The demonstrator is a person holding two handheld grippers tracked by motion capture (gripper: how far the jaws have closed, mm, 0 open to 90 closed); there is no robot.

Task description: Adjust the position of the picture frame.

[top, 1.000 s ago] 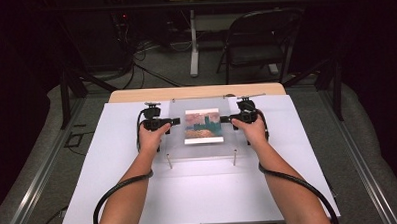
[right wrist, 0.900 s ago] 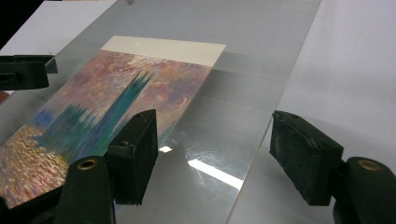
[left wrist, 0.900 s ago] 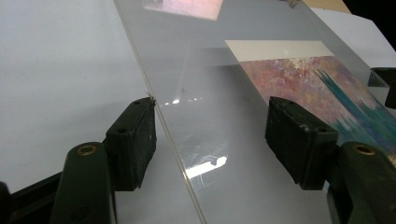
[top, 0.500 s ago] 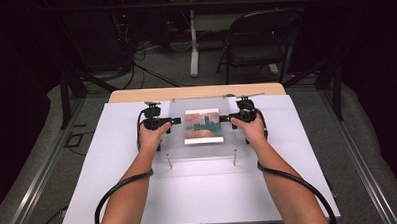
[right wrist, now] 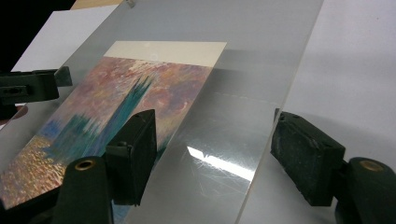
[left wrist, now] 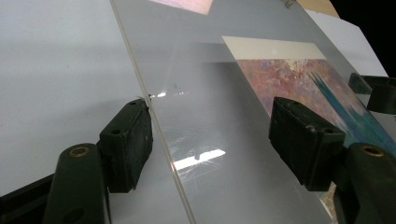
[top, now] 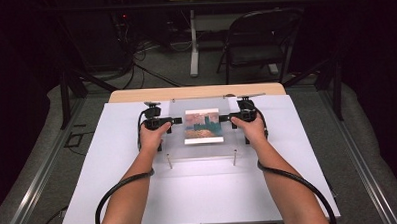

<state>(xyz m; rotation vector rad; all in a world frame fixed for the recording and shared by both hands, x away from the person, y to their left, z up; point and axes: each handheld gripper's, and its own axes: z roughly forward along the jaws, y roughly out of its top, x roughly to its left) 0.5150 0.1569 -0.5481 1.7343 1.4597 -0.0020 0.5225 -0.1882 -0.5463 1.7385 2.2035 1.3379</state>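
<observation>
A: Where's the clear sheet (top: 203, 127) now?

B: Flat over the print (top: 203, 126), mid-bench (top: 114, 195), on small posts. It lies straight between the two tongs, its side edges running away from the person.

A: Left tongs (left wrist: 210, 140)?

B: Jaws have just been opening and stand wide. The sheet's left edge runs between them, close by one pad; no pinch that I can see.

A: Right tongs (right wrist: 212, 149)?

B: Also spread wide, straddling the right edge, both pads apart from it.

A: Which hand is nearer?

B: Neither; each sits at its own edge, mirrored. Any lift, I'd judge, needs both closing together.
</observation>
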